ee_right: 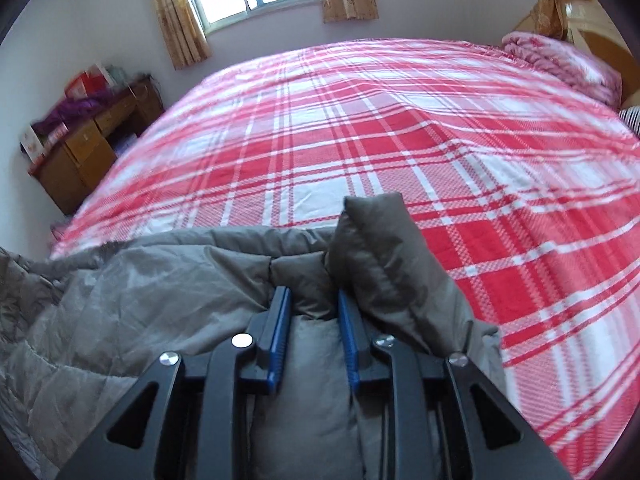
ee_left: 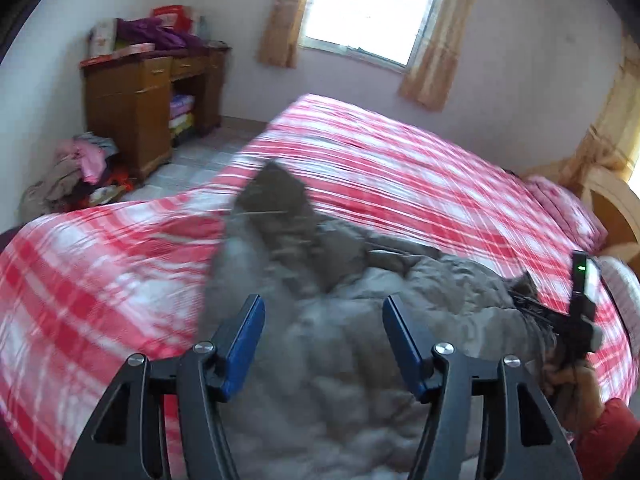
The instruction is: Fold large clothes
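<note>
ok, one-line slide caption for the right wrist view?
Right gripper fingers closed on a fold of the gray padded jacket over the red plaid bed.

I'm seeing a matt quilted cloth jacket (ee_right: 168, 280) on woven plaid cotton-look bedspread (ee_right: 400, 140); glossy wooden desk (ee_left: 132, 108) behind.

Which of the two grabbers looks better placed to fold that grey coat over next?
The right gripper, probably: its jaws are already clamped on a padded fold of the grey coat. The left gripper is wide open above the coat, holding nothing.
</note>
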